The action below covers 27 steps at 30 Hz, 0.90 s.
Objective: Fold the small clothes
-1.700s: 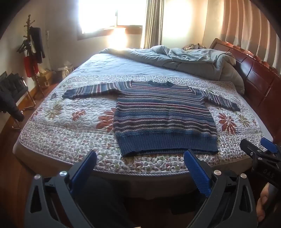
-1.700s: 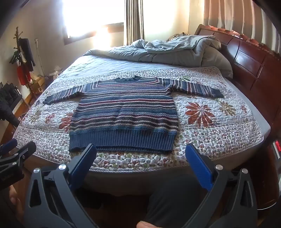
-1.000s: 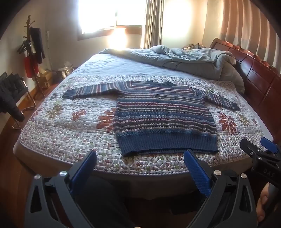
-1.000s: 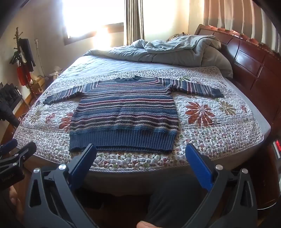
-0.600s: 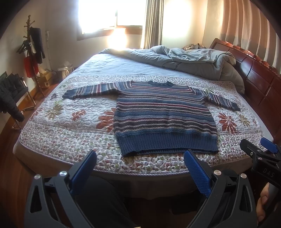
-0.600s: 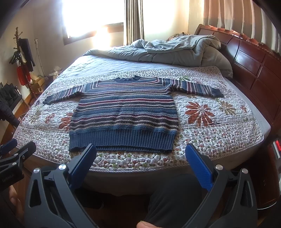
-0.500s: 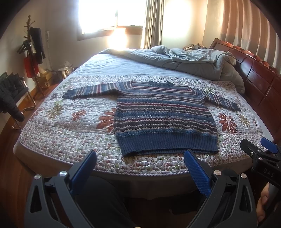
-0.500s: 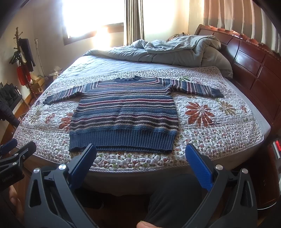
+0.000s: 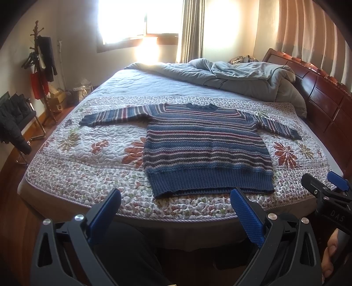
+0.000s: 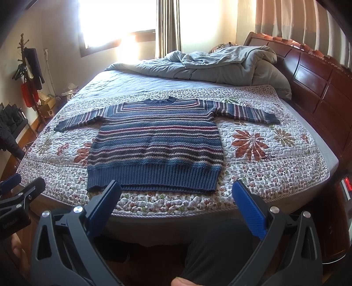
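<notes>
One blue striped knitted sweater [image 9: 206, 145] lies on one white floral quilted bedspread [image 9: 88, 158]. One crumpled grey duvet [image 9: 237, 77] is there, one wooden coat stand [image 9: 40, 72], and two black grippers with blue pads.

This is a bedroom in a home. A wide bed [image 9: 66, 176] fills the middle of the frame, spread with a flowered quilt [image 9: 92, 158], a rumpled grey duvet [image 9: 237, 77] heaped at its far end. A dark carved wooden headboard [image 9: 325, 105] runs along the right. At far left a coat stand [image 9: 41, 66] holds hanging clothes, and a sunlit curtained window [image 9: 132, 19] glows at the top.
</notes>
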Available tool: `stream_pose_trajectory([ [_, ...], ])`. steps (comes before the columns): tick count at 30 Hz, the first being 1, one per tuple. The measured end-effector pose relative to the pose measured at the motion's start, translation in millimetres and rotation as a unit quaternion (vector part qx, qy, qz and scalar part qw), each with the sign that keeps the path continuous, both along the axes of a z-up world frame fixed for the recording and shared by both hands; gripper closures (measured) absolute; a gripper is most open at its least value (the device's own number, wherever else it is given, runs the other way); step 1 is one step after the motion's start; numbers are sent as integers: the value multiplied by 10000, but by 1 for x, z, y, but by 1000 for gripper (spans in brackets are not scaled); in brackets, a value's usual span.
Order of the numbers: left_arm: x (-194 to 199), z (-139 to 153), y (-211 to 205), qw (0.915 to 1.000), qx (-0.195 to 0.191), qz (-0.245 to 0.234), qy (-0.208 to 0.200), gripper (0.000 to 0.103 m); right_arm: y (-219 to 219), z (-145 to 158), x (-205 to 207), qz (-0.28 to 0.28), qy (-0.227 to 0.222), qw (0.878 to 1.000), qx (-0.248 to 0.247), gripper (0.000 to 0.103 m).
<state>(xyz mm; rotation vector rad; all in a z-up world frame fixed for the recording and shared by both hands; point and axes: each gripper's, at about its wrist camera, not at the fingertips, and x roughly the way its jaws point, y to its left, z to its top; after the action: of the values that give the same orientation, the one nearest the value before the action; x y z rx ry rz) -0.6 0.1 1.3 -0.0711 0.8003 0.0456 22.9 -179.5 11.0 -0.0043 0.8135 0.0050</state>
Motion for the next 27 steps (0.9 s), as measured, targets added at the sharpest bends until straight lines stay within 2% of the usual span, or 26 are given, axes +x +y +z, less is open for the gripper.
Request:
stream_pose_trajectory([
  [27,3,1,1,10000,2,-13,-7,4,-1,1,4,-2,-47,10000,-47,2],
])
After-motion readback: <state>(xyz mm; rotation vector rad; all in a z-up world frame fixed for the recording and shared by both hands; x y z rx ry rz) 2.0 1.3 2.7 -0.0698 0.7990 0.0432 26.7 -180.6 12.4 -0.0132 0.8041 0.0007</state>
